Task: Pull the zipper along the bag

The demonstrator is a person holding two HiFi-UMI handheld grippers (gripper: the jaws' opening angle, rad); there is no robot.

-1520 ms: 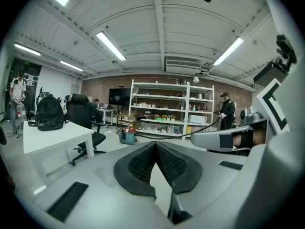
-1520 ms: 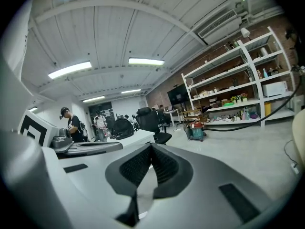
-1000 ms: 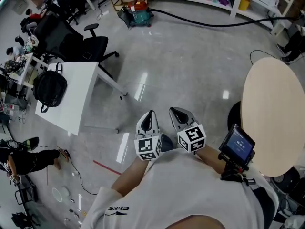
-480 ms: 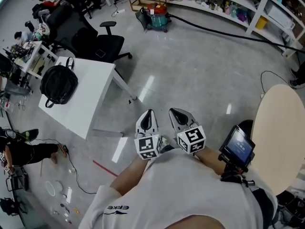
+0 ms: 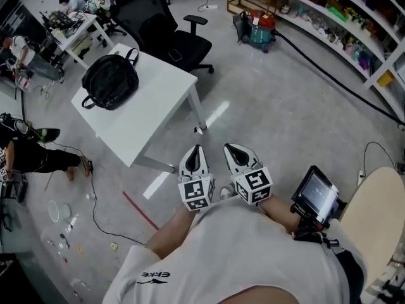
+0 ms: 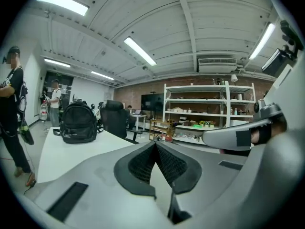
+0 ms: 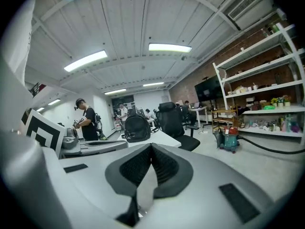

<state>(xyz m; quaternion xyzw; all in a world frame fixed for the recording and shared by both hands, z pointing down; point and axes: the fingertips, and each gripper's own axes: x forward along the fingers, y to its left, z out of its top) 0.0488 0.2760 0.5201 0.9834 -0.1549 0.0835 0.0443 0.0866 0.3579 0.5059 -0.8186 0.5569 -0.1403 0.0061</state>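
A black backpack (image 5: 111, 81) lies on a white table (image 5: 155, 109) at the upper left of the head view, its zipper too small to make out. My left gripper (image 5: 193, 159) and right gripper (image 5: 236, 152) are held side by side close to my chest, over the floor and well short of the table. Both are shut with nothing between the jaws. In the left gripper view the backpack (image 6: 77, 123) stands far off beyond the left gripper (image 6: 156, 144). In the right gripper view the backpack (image 7: 137, 129) shows small beyond the right gripper (image 7: 151, 146).
A black office chair (image 5: 180, 40) stands behind the table, a teal vacuum (image 5: 261, 30) with a long hose farther back, and shelves (image 5: 354, 40) along the right. A round beige table (image 5: 380, 214) and a small screen (image 5: 318, 195) are at my right. A person (image 5: 28, 154) is at left.
The head view has swung and advanced: the table with the backpack now lies nearer and more toward the centre. Both grippers stay shut in the same pose before my chest.
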